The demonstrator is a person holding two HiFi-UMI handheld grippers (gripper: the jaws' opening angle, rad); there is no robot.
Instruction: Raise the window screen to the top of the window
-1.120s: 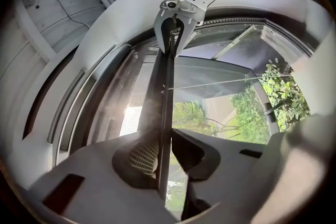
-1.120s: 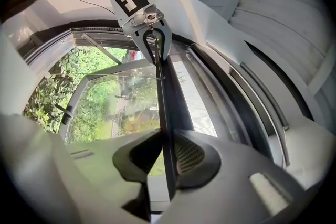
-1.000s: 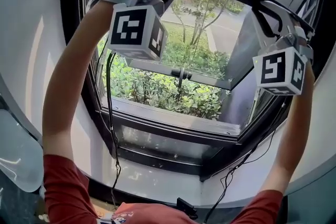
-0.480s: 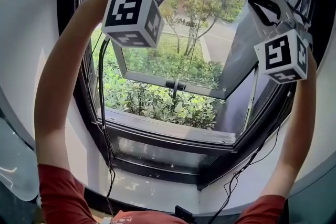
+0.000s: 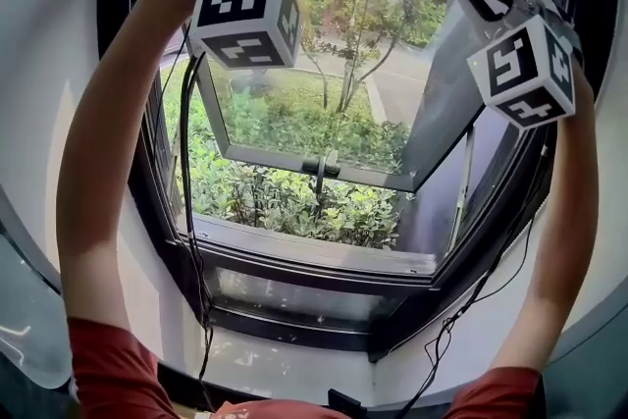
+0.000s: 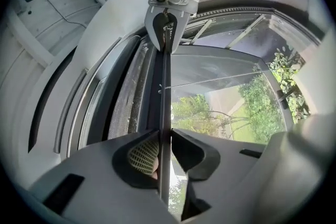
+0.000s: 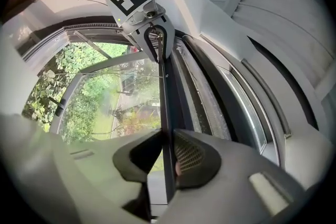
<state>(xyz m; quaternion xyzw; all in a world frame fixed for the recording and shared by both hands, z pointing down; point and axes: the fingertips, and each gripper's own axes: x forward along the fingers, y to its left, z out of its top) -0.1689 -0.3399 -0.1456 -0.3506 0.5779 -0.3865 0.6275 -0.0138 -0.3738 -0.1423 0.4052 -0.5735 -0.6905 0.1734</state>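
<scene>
Head view faces the window (image 5: pixel 304 252) from nearby. Left gripper view sits close behind the left tool (image 6: pixel 164 141), looking along the bar (image 6: pixel 165 97) at the right tool (image 6: pixel 165 45); right gripper view mirrors it.

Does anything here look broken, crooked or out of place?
Nothing stands out. The left hand-held gripper and the right hand-held gripper each clamp the screen's dark bar high in the window; the right one's jaws have just closed further on it. The outer glass pane simply stands swung open.
</scene>
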